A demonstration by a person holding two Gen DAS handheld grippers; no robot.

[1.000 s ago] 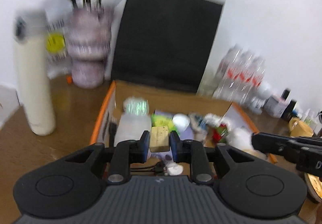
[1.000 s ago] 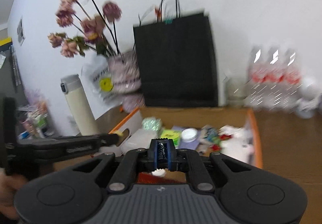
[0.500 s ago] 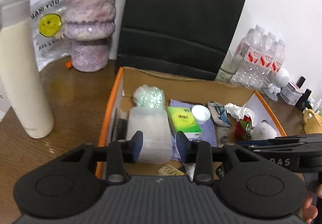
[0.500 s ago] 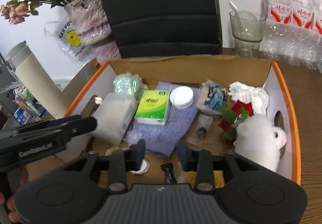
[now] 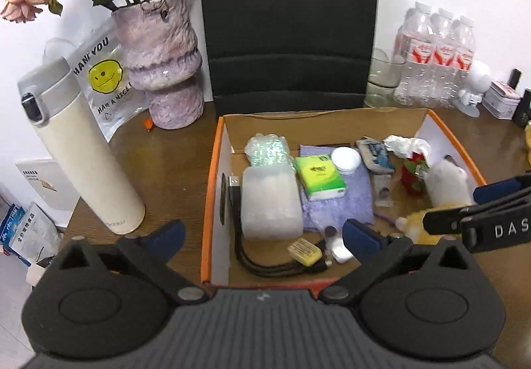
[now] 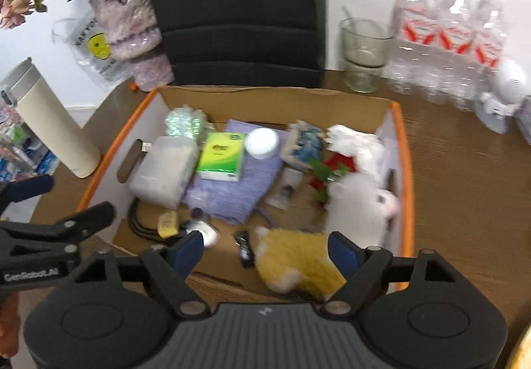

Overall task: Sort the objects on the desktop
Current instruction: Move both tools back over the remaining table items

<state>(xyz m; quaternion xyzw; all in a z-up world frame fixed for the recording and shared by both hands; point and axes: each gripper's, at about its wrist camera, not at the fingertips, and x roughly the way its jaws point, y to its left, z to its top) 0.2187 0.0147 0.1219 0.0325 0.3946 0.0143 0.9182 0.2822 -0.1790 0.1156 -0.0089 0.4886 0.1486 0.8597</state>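
An orange-edged cardboard box (image 5: 212, 189) (image 6: 403, 170) on the wooden table holds the sorted things: a translucent plastic case (image 5: 270, 199), a green tissue pack (image 5: 320, 176) (image 6: 220, 155), a white lid (image 5: 345, 158), a purple cloth (image 6: 232, 189), a black USB cable (image 5: 245, 253), a small yellow block (image 5: 304, 253), a white plush (image 6: 358, 206) and a yellow plush (image 6: 298, 259). My left gripper (image 5: 264, 236) is open and empty above the box's near left corner. My right gripper (image 6: 265, 251) is open and empty above the yellow plush.
A cream thermos (image 5: 83, 150) stands left of the box. A purple vase with flowers (image 5: 162, 60) and a black paper bag (image 5: 288, 24) stand behind it. A glass (image 6: 361, 55), water bottles (image 6: 448, 43) and small items are at the back right.
Both grippers opened wide and hold nothing now; a second ago each was shut on a small item. Both views tilted down over the box.
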